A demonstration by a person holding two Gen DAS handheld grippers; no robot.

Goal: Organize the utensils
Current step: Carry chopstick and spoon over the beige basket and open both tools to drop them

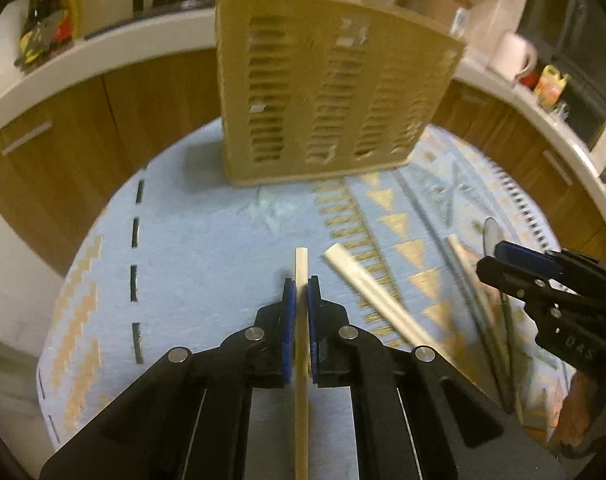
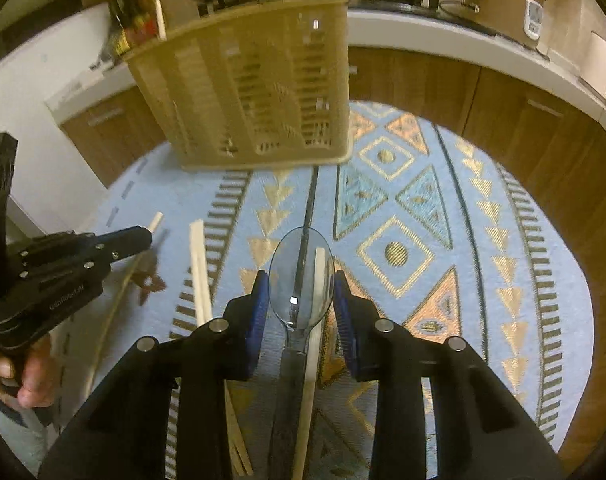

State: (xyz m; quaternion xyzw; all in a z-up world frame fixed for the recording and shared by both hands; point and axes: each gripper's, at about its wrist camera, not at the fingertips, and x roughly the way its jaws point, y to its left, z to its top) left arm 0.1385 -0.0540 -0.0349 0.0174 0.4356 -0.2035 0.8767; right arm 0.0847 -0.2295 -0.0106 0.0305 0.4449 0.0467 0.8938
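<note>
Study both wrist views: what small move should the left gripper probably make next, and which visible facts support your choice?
Probably carry the chopstick up toward the slotted beige caddy and lower it into the top. The left gripper is already shut on that chopstick, the caddy stands upright just ahead on the blue patterned cloth, and one stick already pokes out of it.

Right gripper (image 2: 301, 304): blue pads flank clear plastic spoon (image 2: 301, 276), bowl between them; contact not discernible. Pale chopstick (image 2: 317, 320) beneath spoon, just beside its right edge. Second chopstick (image 2: 201, 268) on blue patterned cloth (image 2: 483, 240), left of gripper. Left gripper (image 2: 143, 234), hand-held, at left edge, clamped on chopstick tip (image 2: 156, 222). Beige slotted utensil holder (image 2: 255, 88) upright at far end of cloth.
</note>
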